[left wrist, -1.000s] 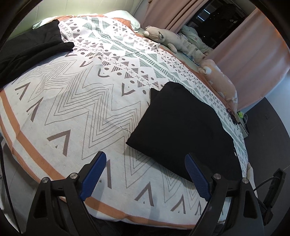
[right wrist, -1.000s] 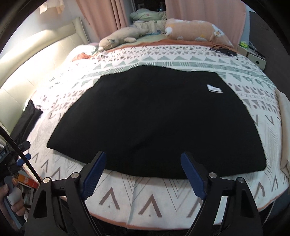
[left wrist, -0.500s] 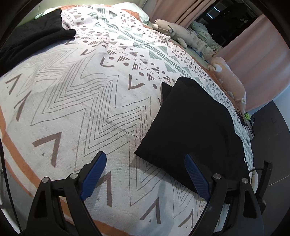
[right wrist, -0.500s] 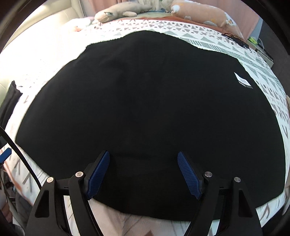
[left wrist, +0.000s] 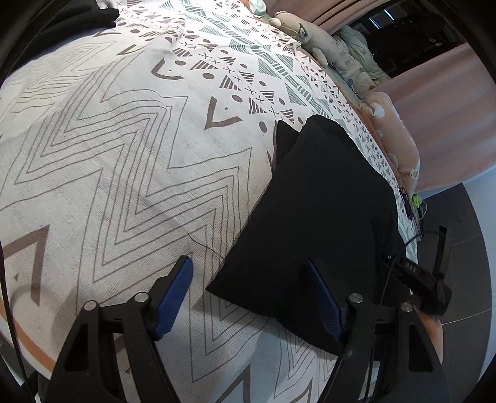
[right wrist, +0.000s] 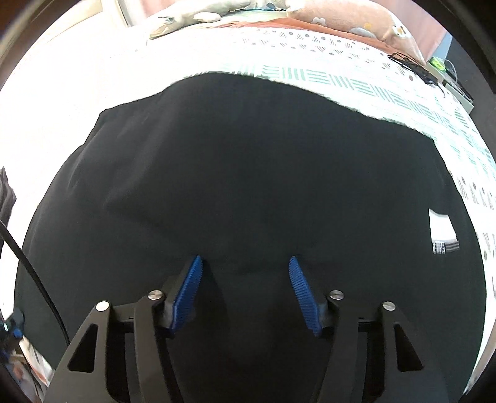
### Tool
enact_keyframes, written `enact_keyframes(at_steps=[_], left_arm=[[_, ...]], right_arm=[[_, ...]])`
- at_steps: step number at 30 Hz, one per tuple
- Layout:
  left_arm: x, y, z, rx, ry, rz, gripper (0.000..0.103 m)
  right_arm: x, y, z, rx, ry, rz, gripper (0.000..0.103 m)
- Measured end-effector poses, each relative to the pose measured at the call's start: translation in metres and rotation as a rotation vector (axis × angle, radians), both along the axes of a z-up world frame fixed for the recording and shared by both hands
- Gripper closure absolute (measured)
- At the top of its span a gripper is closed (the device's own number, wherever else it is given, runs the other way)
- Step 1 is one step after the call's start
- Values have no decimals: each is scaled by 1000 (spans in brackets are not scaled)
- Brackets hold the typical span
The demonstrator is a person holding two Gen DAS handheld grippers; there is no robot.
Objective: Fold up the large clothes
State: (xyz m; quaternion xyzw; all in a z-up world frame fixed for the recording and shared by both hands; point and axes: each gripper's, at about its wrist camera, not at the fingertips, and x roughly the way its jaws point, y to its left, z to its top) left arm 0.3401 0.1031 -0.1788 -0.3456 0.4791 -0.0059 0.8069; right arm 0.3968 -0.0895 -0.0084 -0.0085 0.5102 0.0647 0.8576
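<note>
A large black garment [left wrist: 316,217] lies folded flat on the patterned bedspread [left wrist: 124,139]. In the left wrist view my left gripper [left wrist: 251,288] is open, its blue pads straddling the garment's near left corner, just above the bed. In the right wrist view the same black garment [right wrist: 248,173] fills most of the frame, with a white label [right wrist: 441,231] at the right. My right gripper [right wrist: 245,288] is open and low over the garment's near edge, nothing between its pads. The right gripper's body also shows at the right of the left wrist view [left wrist: 424,279].
Another dark garment [left wrist: 77,18] lies at the far left of the bed. Plush toys [left wrist: 313,34] and a pink pillow [left wrist: 396,136] line the far edge by the pink curtains [left wrist: 449,102]. Dark floor [left wrist: 458,248] lies right of the bed.
Both grippers moved forward and down toward the black garment. The right gripper's jaws have narrowed a little. The garment has not moved.
</note>
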Motion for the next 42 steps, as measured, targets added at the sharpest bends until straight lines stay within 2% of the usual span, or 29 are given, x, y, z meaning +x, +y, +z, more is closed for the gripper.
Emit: enact_keyframes(at_steps=[2, 6, 11, 15, 19, 24, 25, 26, 28, 29, 34, 36, 38, 40, 42], left_arm=[[0, 3, -2, -33, 10, 10, 33], [-1, 7, -4, -101, 27, 22, 39], [5, 5, -12, -227, 44, 15, 47], [15, 3, -17, -258, 38, 28, 47], [23, 2, -20, -288, 32, 34, 47], [24, -2, -19, -279, 24, 31, 59], [23, -3, -19, -277, 22, 29, 62], [23, -3, -19, -276, 21, 27, 69], [23, -4, -17, -273, 15, 21, 78], [23, -4, -15, -271, 8, 18, 85], [23, -3, -1, -282, -29, 21, 91], [22, -2, 5, -295, -55, 31, 91], [20, -2, 11, -299, -73, 31, 92], [17, 0, 15, -304, -85, 32, 92], [15, 1, 18, -306, -92, 37, 92]], right_arm=[[18, 2, 0, 3, 5, 1, 56], [51, 8, -3, 14, 25, -5, 60], [80, 19, -12, 7, 28, -16, 65], [91, 28, -21, 4, 29, -13, 65], [92, 19, -13, 43, 24, -24, 65], [69, 3, -4, 100, 7, -55, 64], [64, 2, 0, 111, 3, -57, 56], [61, 0, 5, 125, 2, -53, 39], [45, 0, 12, 151, -4, -37, 22], [36, -4, 15, 156, -12, -34, 22], [-6, -17, 24, 201, -16, 13, 22], [-38, -25, 32, 221, -23, 37, 25], [-50, -30, 32, 238, -12, 55, 51], [-73, -40, 35, 260, 6, 66, 58], [-84, -43, 34, 286, 18, 74, 58]])
